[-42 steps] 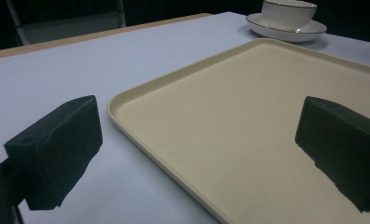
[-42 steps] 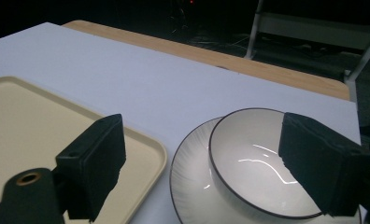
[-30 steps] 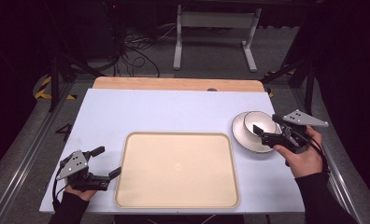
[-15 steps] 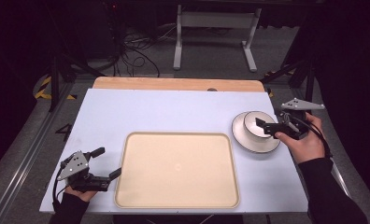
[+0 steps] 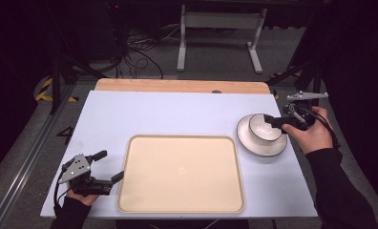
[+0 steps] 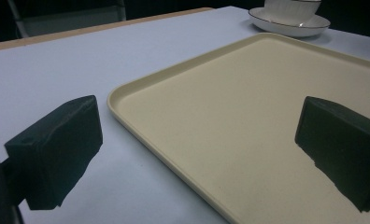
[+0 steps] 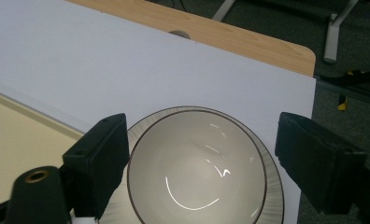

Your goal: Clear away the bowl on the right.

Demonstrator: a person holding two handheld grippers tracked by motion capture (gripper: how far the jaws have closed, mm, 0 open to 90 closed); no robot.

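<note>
The right gripper (image 7: 202,158) is held wide open over the white ribbed bowl (image 7: 197,163); the left gripper (image 6: 197,154) is spread wide beside the beige rectangular tray (image 6: 267,116)

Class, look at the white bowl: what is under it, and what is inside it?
Under the bowl sits a white plate; its middle is covered by the bowl. The bowl's inside looks empty in the right gripper view, showing only glare. The open right gripper hovers above it.
</note>
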